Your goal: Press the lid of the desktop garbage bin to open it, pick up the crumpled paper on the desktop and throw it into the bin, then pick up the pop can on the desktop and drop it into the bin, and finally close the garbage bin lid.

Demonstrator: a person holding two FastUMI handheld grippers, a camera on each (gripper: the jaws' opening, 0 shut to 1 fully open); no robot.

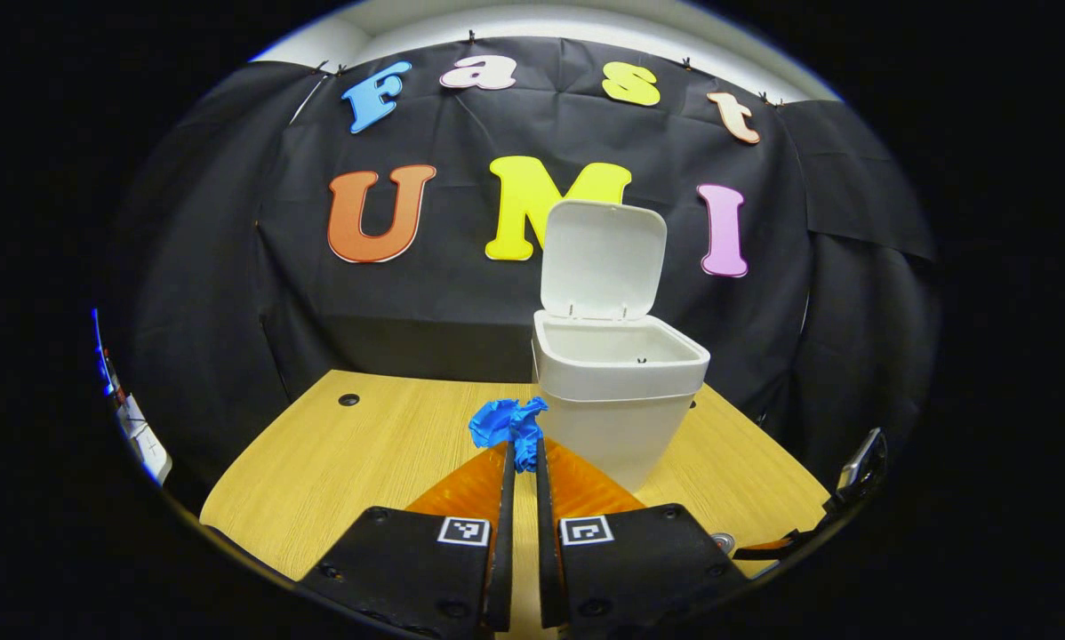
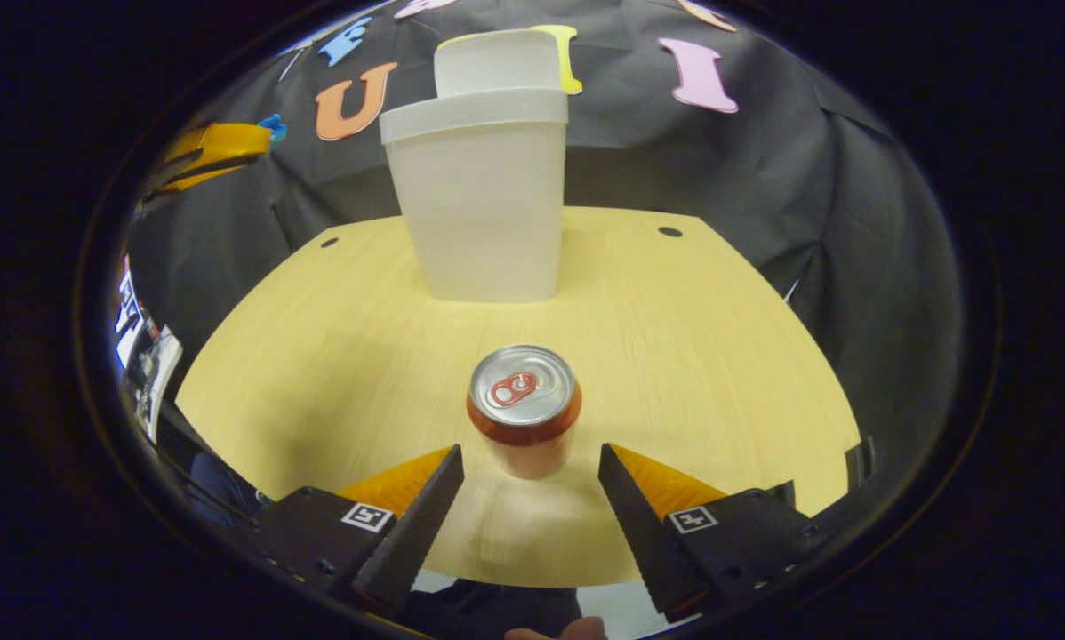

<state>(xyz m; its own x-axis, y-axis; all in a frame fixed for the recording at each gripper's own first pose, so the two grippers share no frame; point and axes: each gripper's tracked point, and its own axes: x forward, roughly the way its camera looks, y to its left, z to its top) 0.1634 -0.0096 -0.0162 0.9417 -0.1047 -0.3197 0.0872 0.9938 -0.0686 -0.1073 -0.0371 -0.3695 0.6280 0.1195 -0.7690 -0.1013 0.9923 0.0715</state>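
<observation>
On the desk: bin at 12 o'clock, lid up.
Left gripper clenched on blue crumpled paper beside bin; right gripper released, pop can between fingers, no legible label.

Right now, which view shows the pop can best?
The right gripper view: the pop can stands upright on the table, central, just ahead of the open right gripper. In the left gripper view I cannot make out the can.

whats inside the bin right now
Its lid stands open; the bin shows bare upper inner walls. The bottom is hidden by the rim. The crumpled paper sits pinched in the left gripper, outside.
</observation>
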